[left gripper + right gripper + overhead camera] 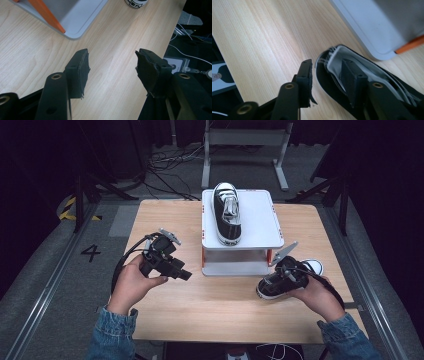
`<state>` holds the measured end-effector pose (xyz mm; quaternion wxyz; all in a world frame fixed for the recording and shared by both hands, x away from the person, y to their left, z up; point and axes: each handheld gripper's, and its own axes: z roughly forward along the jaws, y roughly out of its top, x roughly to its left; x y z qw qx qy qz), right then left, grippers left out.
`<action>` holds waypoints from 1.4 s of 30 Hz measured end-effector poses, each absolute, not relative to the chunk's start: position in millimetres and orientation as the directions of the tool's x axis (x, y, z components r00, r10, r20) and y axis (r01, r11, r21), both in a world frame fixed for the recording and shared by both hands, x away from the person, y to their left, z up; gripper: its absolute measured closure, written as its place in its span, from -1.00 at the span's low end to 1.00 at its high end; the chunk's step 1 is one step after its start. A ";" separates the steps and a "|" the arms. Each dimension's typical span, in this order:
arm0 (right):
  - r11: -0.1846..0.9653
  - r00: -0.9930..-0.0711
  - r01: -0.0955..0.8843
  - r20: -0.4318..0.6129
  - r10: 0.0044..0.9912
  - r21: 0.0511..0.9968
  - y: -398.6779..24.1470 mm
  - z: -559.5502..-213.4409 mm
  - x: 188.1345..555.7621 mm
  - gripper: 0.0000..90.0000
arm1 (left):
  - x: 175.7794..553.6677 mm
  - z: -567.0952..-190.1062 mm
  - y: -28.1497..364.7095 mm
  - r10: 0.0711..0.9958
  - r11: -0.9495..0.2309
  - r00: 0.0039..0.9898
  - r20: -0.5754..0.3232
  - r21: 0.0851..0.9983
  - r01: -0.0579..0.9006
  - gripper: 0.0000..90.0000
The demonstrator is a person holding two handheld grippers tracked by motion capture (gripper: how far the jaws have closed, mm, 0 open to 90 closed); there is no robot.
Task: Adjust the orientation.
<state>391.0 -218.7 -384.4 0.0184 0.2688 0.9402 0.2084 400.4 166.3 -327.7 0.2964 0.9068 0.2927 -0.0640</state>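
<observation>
On the left, my left hand-held gripper (186,275) hangs over the bare bench (165,220), held in my left hand (132,282), its tip aimed toward the stand's foot. Its jaws are spread wide with nothing between them; in the left gripper view I see plain wood between the two pads (81,72), the stand's grey base corner and an orange leg beyond them, and the bench edge running under the right jaw. In the middle stands the white stand (260,220), a raised platform on orange legs, at the far centre of the bench. One shoe (227,212) lies on top of it, black with white laces, toe pointing away from me, heel at the near edge, toward the platform's left half. To the right, just beside the stand's near right corner, the second shoe (280,285) lies on the bench, its white toe cap pointing to the far right. My right hand-held gripper (325,72) sits at this shoe's heel end, with my right hand (317,295) behind it. Its jaws are partly spread: in the right gripper view one jaw reaches down inside the shoe's opening against the white lining, the other stands outside the heel wall with a gap between pad and shoe, so the pads are not pinching it. The shoe rests on the wood, sole down.
</observation>
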 end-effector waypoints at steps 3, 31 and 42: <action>0.789 -0.862 0.485 0.054 0.504 0.376 -212.5 -389.0 393.9 0.66 | 396.8 -326.5 172.1 0.503 -0.637 0.813 -0.293 0.509 0.578 -0.02; 0.712 -0.783 0.613 0.137 0.607 0.342 -294.1 -354.2 350.6 0.06 | 421.9 -327.4 137.2 0.419 -0.694 0.854 -0.308 0.498 0.520 -0.01; 0.668 -0.699 0.680 -0.006 0.715 0.301 -309.8 -378.3 382.9 -0.24 | 417.3 -328.1 149.1 0.445 -0.676 0.841 -0.309 0.500 0.542 -0.02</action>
